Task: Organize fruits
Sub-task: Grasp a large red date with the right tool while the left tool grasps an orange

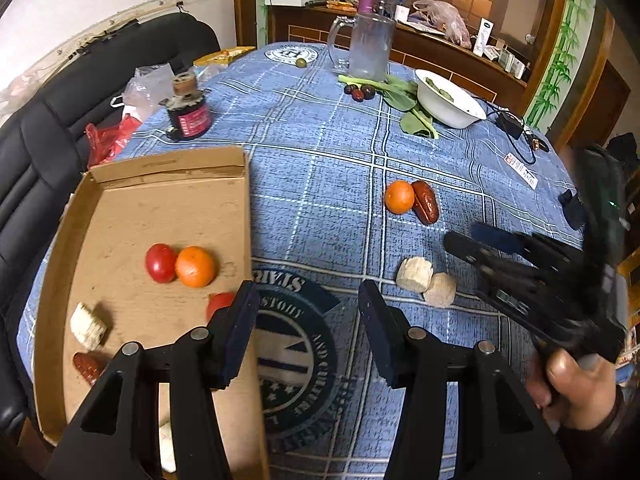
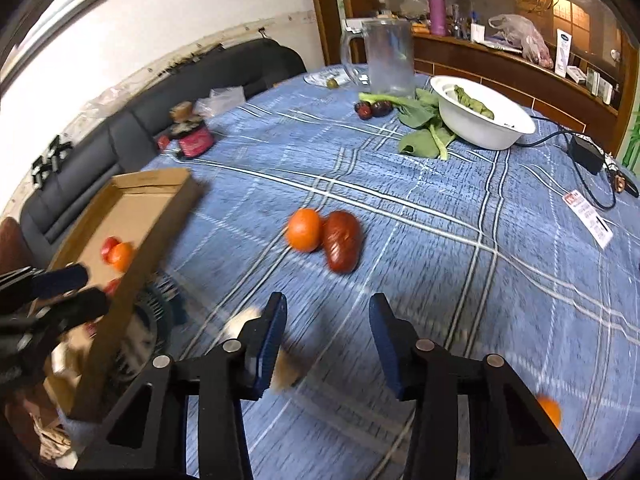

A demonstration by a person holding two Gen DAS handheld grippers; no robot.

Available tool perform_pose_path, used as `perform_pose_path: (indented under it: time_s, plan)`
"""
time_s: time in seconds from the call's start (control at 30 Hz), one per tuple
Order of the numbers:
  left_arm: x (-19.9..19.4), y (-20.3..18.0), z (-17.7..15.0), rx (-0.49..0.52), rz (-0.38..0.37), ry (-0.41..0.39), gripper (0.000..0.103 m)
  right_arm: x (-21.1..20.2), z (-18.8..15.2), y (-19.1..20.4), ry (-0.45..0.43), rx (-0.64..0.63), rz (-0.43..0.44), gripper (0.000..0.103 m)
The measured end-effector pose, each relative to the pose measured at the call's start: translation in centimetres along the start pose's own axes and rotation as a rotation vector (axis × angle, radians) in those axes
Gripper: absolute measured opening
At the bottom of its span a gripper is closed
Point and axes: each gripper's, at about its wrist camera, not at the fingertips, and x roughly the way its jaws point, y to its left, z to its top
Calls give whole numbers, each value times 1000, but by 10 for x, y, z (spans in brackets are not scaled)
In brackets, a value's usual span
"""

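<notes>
A cardboard tray on the left of the blue checked table holds a red tomato, an orange, a pale chunk, a red date and a second tomato. An orange and a red date lie together on the cloth, also in the right wrist view as orange and date. Two pale chunks lie near them. My left gripper is open and empty at the tray's right wall. My right gripper is open and empty above the cloth; it also shows in the left wrist view.
A white bowl with greens, loose green leaves, dark plums and a glass jug stand at the far side. A dark jar, plastic bags and a black sofa are left. A power adapter with cable lies right.
</notes>
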Motion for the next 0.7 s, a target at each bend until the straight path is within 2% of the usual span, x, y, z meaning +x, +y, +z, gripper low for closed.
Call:
perform_pose_path:
  time_s: [0.23, 0.3, 0.43, 0.7]
  plan:
    - [27, -16, 21, 14, -23, 43, 50, 48, 25, -4, 28, -23, -10, 38]
    - [34, -22, 27, 15, -42, 56, 50, 49, 28, -8, 26, -23, -8, 30]
    - [57, -41, 42, 39, -77, 84, 50, 26, 23, -22, -33, 10, -16, 30]
    - [109, -82, 71, 73, -98, 137, 50, -24, 4, -59, -107, 122, -29, 30]
